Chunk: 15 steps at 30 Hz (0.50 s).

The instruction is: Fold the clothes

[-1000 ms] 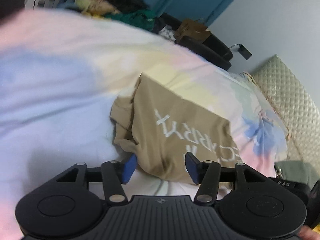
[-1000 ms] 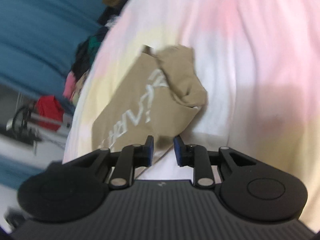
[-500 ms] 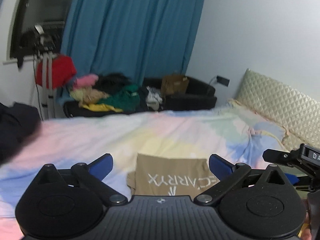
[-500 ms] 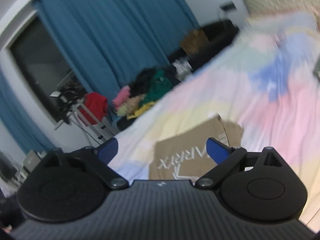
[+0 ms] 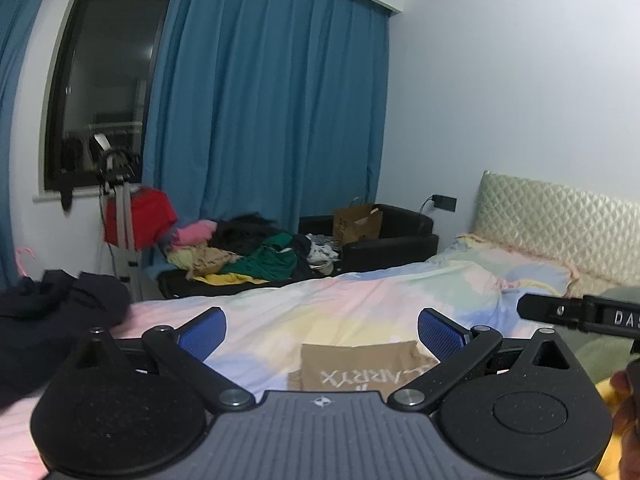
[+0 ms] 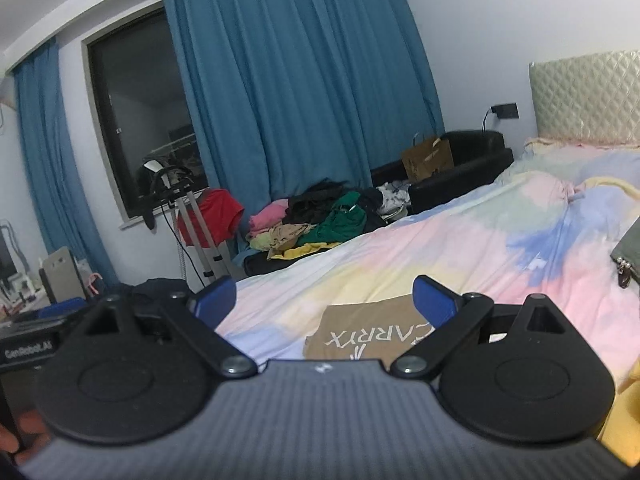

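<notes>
The left claw [image 5: 322, 334] is spread wide with nothing between its blue pads, held above the bed [image 5: 360, 296] and looking across the room. The right claw [image 6: 324, 300] is likewise spread wide and empty, raised over the same bed. The tan T-shirt [image 5: 360, 368] lies folded flat on the pastel bedspread, its white lettering upside down to both cameras, just below and beyond the fingers and touched by neither. A dark garment [image 5: 52, 312] sits on the bed at the left edge. Beyond the bed, a heap of mixed clothes [image 6: 316, 220] rests on a black sofa [image 6: 468, 160] beside a brown paper bag [image 6: 428, 158], in front of blue curtains [image 6: 300, 80]. A quilted headboard [image 6: 588, 100] stands at the right
</notes>
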### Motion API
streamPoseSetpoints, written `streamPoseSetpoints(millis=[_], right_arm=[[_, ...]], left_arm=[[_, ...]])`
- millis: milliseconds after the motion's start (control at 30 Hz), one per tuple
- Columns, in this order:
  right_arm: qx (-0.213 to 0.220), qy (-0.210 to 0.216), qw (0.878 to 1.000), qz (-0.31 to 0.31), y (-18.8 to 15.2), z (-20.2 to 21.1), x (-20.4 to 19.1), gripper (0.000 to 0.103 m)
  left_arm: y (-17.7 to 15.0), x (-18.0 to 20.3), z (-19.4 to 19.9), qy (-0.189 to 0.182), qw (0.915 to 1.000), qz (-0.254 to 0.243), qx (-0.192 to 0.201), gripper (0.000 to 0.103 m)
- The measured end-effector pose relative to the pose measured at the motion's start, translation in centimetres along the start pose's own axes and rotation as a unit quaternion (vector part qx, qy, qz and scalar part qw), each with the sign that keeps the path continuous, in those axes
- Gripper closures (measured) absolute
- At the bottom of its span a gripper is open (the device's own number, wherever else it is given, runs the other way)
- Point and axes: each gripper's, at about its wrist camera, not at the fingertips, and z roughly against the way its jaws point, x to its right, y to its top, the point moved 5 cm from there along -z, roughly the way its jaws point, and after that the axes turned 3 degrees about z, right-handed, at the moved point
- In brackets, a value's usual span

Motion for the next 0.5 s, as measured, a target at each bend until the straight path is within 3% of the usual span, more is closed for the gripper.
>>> streamPoseSetpoints(millis=[233,367,500], right_arm=[[0.008,-0.014,0.999,0.035,-3.2,1.0,-0.8,0.007],[-0.012,-0.018,0.999,0.034,-5.4,0.8,-0.5,0.007],[-0.016,-0.032,0.998,0.052,-7.7,0.6,-0.4,0.007]], left_arm=[[-3.5,0.0,2.4,0.012,0.9999,0.0,0.004,0.0],[-5.7,-0.2,3.1,0.003,0.9999,0.016,-0.005,0.0],[-7.1,-0.3,3.6,0.019,0.9998,0.009,-0.002,0.0]])
